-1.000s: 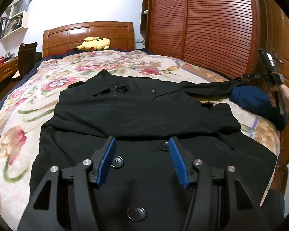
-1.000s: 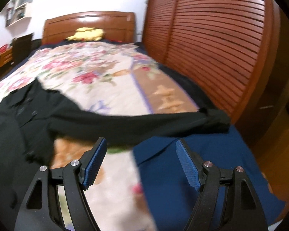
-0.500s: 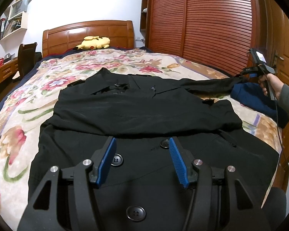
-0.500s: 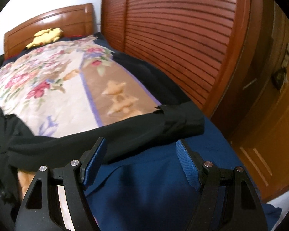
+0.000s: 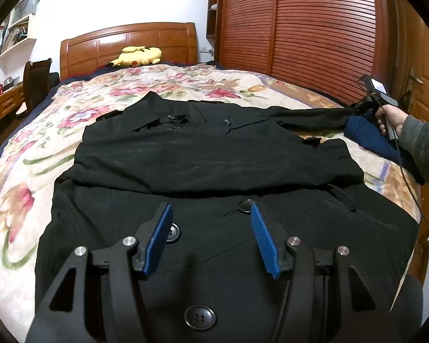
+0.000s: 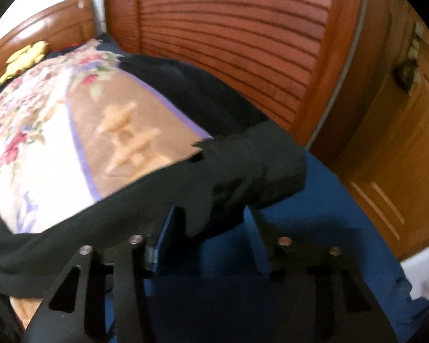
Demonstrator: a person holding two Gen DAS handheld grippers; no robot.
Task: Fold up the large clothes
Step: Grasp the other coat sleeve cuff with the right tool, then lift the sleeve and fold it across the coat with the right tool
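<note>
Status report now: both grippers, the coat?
Left gripper open above black coat. Right gripper closing around sleeve cuff. Blue garment underneath.

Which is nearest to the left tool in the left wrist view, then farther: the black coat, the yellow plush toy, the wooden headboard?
1. Black coat: directly beneath the left tool.
2. Yellow plush toy: far end of the bed, by the pillows.
3. Wooden headboard: just behind the toy, against the wall.

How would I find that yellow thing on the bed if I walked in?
Look to the wooden headboard at the far end of the bed. Right in front of it lies a yellow plush toy. It is the only bright yellow thing there, far from the black coat spread across the flowered blanket.
</note>
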